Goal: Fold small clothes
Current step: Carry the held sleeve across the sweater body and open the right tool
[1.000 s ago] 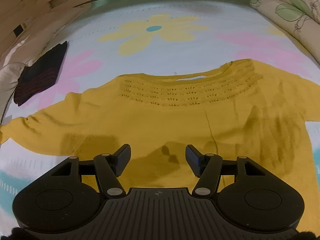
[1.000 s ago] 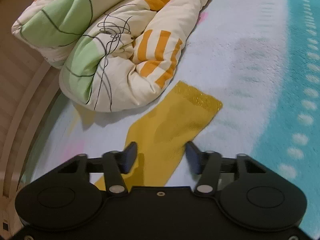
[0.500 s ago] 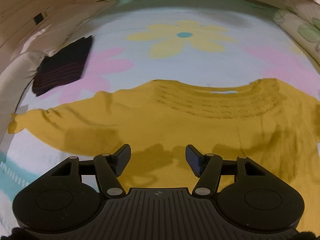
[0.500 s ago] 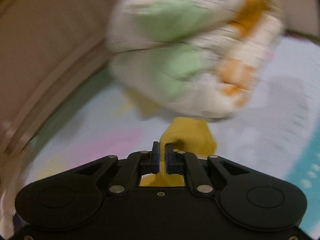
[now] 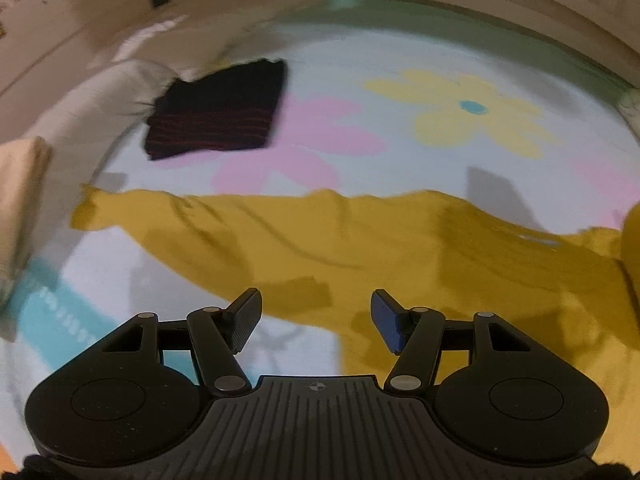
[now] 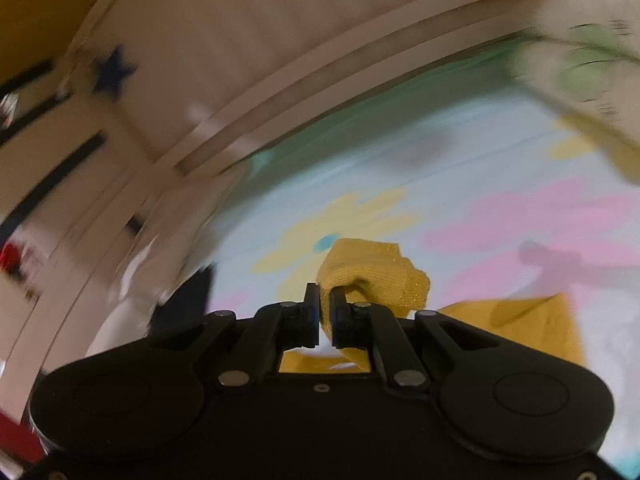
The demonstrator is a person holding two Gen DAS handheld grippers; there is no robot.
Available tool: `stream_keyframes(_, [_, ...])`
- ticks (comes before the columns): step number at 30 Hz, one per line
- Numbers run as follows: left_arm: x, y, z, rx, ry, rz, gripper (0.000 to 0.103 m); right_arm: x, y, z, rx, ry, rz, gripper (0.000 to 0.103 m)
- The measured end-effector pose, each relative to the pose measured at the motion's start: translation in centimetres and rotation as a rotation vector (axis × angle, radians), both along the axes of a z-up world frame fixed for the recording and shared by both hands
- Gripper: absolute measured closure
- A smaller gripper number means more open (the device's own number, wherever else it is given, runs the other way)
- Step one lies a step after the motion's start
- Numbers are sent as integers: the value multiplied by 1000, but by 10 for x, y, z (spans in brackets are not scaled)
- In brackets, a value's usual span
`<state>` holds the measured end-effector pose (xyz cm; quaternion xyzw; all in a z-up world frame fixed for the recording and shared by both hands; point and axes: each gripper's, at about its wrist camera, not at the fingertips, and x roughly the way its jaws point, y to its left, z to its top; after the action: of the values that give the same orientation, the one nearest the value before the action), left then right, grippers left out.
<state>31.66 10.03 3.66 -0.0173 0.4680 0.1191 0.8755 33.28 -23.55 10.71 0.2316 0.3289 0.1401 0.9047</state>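
Yellow sweater [image 5: 360,248] lies spread across the middle of the left wrist frame on a flower-print bed [image 5: 400,60], body toward lower right, one sleeve [image 5: 132,208] running out to the left edge. Wrinkled, not flat.

Left hand-held gripper [image 5: 316,316] at bottom centre, jaws wide apart, nothing between them, poised over the sweater's lower edge near the sleeve underside.

Right hand-held gripper [image 6: 325,312] at lower centre of the right wrist frame, jaws clenched on the other sleeve's cuff [image 6: 372,276]. Cuff bunches up above the fingertips, lifted off the bed; rest of the sweater shows as a yellow patch at lower right. View is motion-blurred.

Dark folded garment [image 5: 220,108] sits upper left of the left frame, well apart from the sweater. Patterned quilt [image 6: 580,68] blurred at upper right of the right frame.

Judgement: step in hand looks like folding the pinched sleeve in over the body. Knit looks soft, light, floppy and stretchy, so it will sag and drag, not hold shape. Pinch at ribbed cuff or hem edges, where fabric is thicker; single layer only. Left one's best hold is likely the left cuff. Risk: bunching, dragging the body askew.
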Motion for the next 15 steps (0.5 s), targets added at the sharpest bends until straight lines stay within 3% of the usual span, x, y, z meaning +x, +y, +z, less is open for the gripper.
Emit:
stream_keyframes(7, [1, 30, -3, -3, 14, 43, 44, 23, 97, -50, 1, 87, 130, 90])
stream_keyframes(13, [1, 44, -6, -15, 18, 73, 44, 25, 141, -94, -54, 140, 189, 90])
stream_keyframes(15, [1, 43, -7, -17, 22, 68, 44, 27, 149, -105, -57, 155, 206, 83])
